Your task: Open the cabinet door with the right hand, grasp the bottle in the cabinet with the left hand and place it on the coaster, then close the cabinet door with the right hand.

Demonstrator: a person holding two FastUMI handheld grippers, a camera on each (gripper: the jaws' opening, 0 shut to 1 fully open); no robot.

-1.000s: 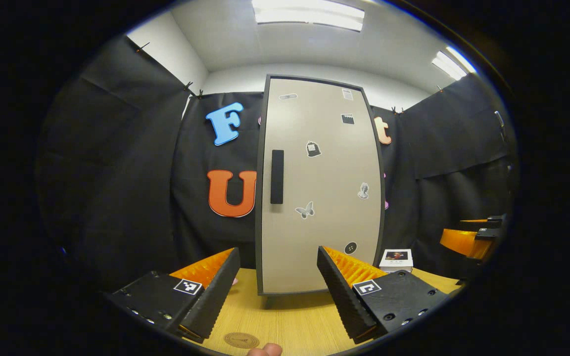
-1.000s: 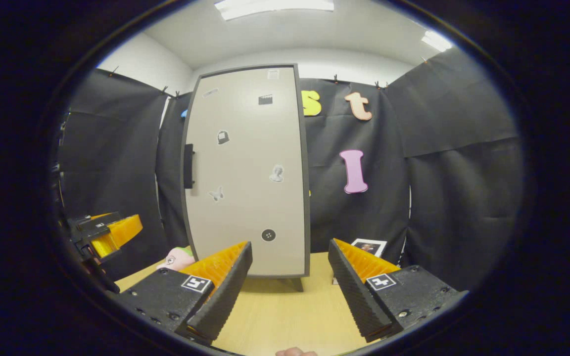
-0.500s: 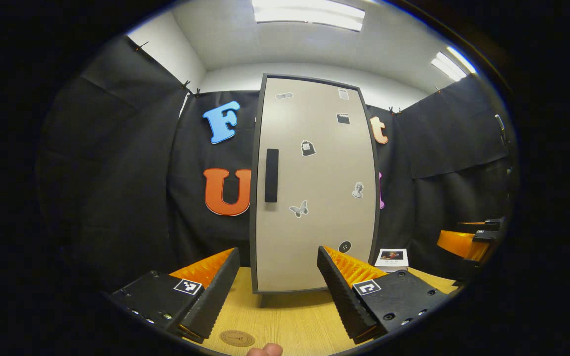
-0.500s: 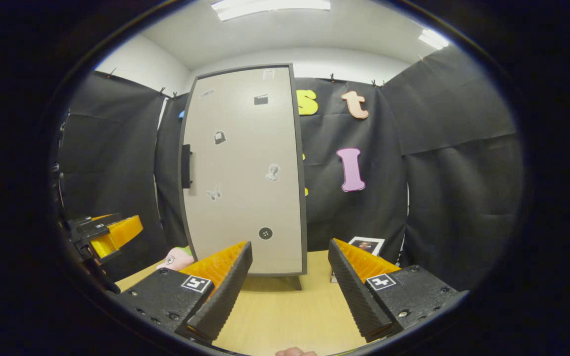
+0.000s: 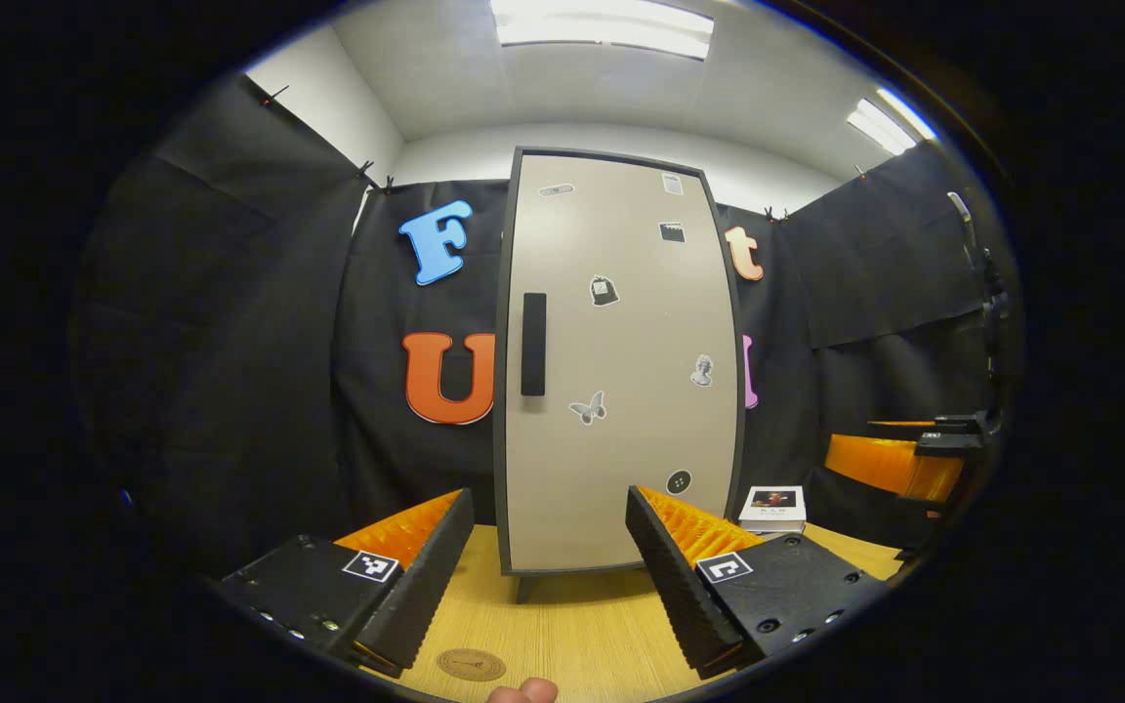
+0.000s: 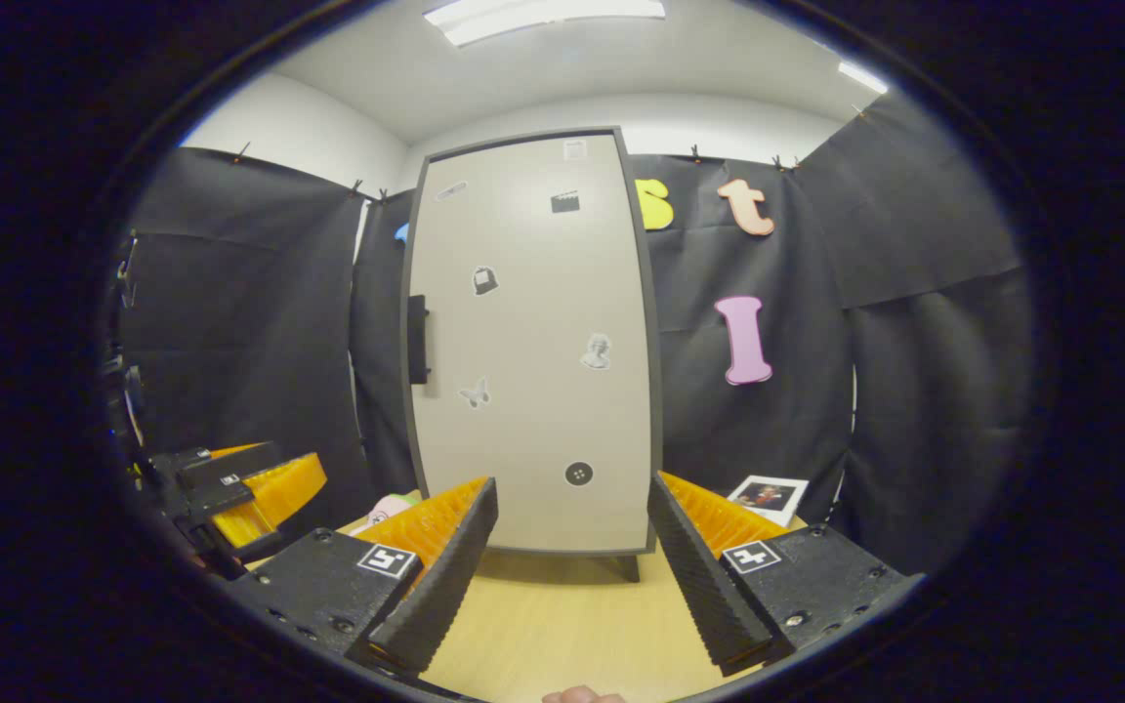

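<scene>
A tall beige cabinet with a dark frame stands on the wooden table, its door closed and dotted with small stickers. A black vertical handle sits near the door's left edge, also seen as the handle in the right gripper view. A round brown coaster lies on the table in front of my left gripper, which is open and empty, short of the cabinet. My right gripper is open and empty too, facing the cabinet from the right. Whatever is inside the cabinet is hidden.
A small white box with a picture on top lies right of the cabinet, and shows as the box in the right gripper view. A pink plush toy peeks out left of the cabinet. The wooden table spreads before both grippers.
Both hands have shifted slightly: the cabinet slid a little left in the left gripper view and right in the right gripper view. Both grippers stay open.
</scene>
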